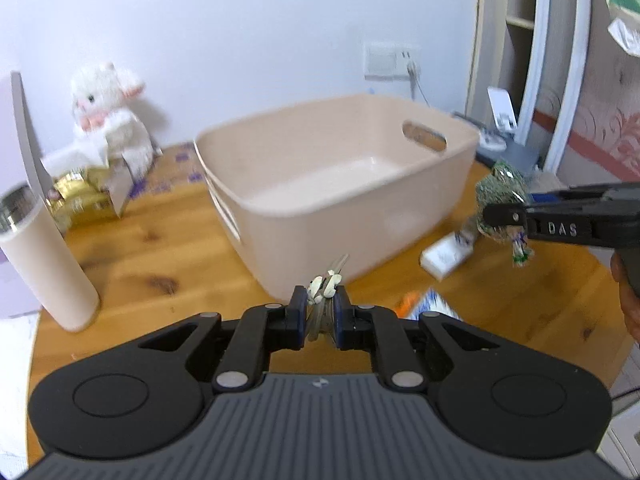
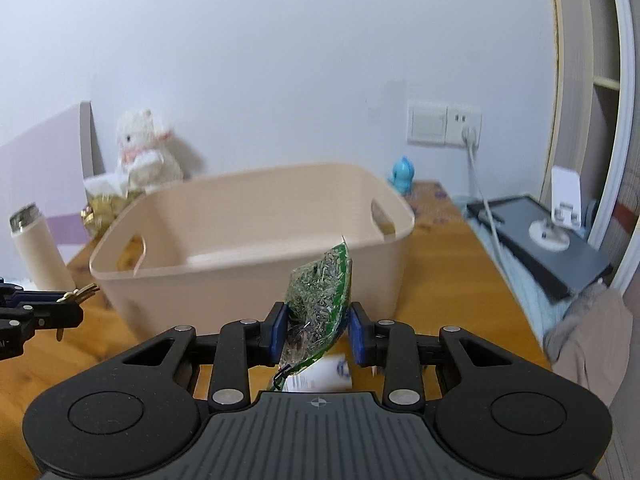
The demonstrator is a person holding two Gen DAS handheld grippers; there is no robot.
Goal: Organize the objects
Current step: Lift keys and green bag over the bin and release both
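A beige plastic bin (image 1: 336, 200) with cut-out handles stands empty in the middle of the wooden table; it also shows in the right wrist view (image 2: 256, 240). My left gripper (image 1: 322, 300) is shut on a bunch of keys (image 1: 326, 292) with a small white charm, held just in front of the bin's near corner. My right gripper (image 2: 318, 320) is shut on a green snack packet (image 2: 320, 300), held in front of the bin's near wall. In the left wrist view the packet (image 1: 500, 192) and right gripper (image 1: 504, 216) are to the right of the bin.
A beige tumbler (image 1: 44, 256) stands at the left. A white plush toy (image 1: 108, 112) and gold packets (image 1: 76, 196) sit at the back left. A white box (image 1: 446, 256) lies right of the bin. A blue figurine (image 2: 402, 176) and a dark tablet (image 2: 536, 240) are at the right.
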